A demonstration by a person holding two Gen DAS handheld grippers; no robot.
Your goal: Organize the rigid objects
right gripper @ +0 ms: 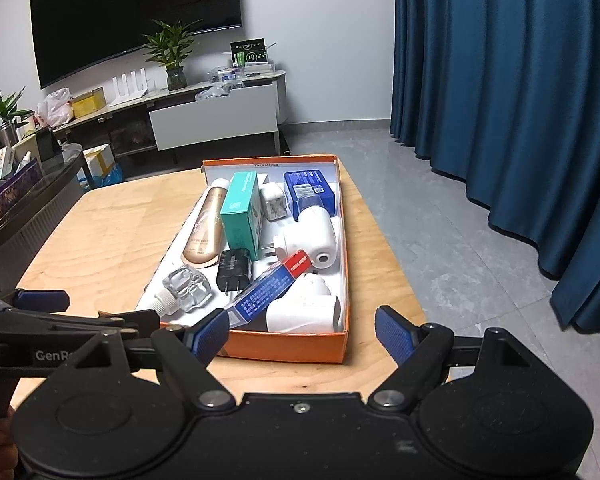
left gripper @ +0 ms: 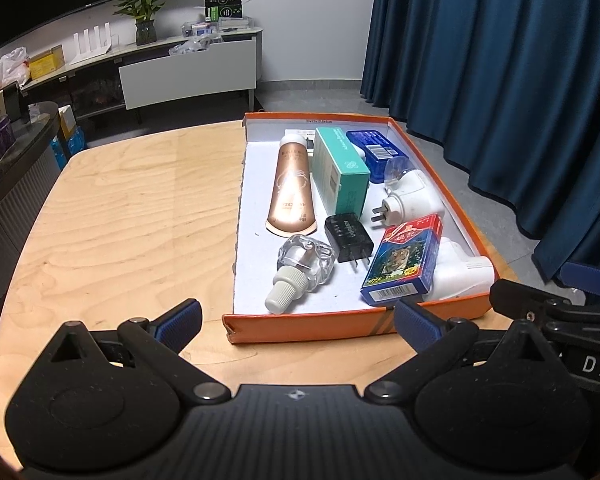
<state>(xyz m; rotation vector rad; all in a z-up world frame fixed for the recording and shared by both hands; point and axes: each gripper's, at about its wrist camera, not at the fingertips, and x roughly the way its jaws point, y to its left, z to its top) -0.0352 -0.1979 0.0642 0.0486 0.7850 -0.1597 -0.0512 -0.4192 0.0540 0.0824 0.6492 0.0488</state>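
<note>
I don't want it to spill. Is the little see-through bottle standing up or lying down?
Lying down. The clear bottle rests on its side in the orange box, white cap on, pointing at the near wall.

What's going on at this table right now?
A person holds two claws just short of an orange box lid on a wooden table; both are open and hold nothing. The left claw and right claw hover at the tray's near edge. Inside lie a gold tube, a teal carton, a black charger, a clear glass bottle, a playing-card box and white plug-in devices. Nothing is being gripped.
</note>
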